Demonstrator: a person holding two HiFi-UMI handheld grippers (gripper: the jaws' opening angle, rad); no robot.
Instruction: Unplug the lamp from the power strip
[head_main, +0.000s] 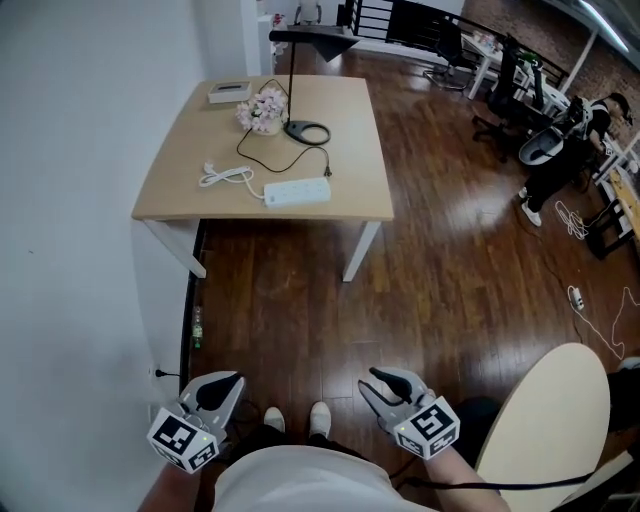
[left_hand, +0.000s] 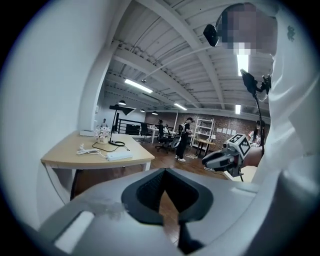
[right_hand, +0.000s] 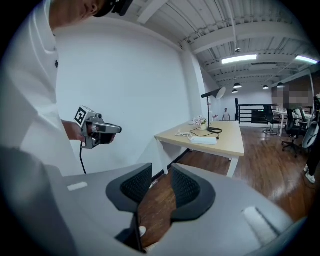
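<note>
Close under the head camera, just off the person's white shirt (head_main: 300, 478), the left gripper (head_main: 222, 388) has its pads pressed together on nothing. The right gripper (head_main: 385, 385) has its pads a little apart, with only wooden floor (head_main: 300, 320) showing between them. Both are held at waist height above the person's white shoes (head_main: 273, 418), and both are well apart from the work.

Across a stretch of floor stands the tabletop (head_main: 180, 170). Near its front edge lies the white power strip (head_main: 297, 191). The lamp's black cord (head_main: 262, 152) appears to end in a plug (head_main: 327, 172) at the strip's right end, though this is too small to confirm. The strip's own white lead (head_main: 225, 177) is coiled just to its left. Behind stand the black desk lamp (head_main: 307, 131), a pot of pale flowers (head_main: 263, 110) near its base, and a flat white box (head_main: 231, 92).

The task has not begun, and several risks follow from this layout.
- The strip looks light and lies loose, so a one-gripper pull on the plug would probably drag it along or lift it. One gripper should pin it, and the closed left one must spread first if it is to pinch.
- Gripping the cord rather than the plug body could strain the cord.
- The cord loops past the flowers and back to the lamp base, so a sideways tug might tip either one.
</note>
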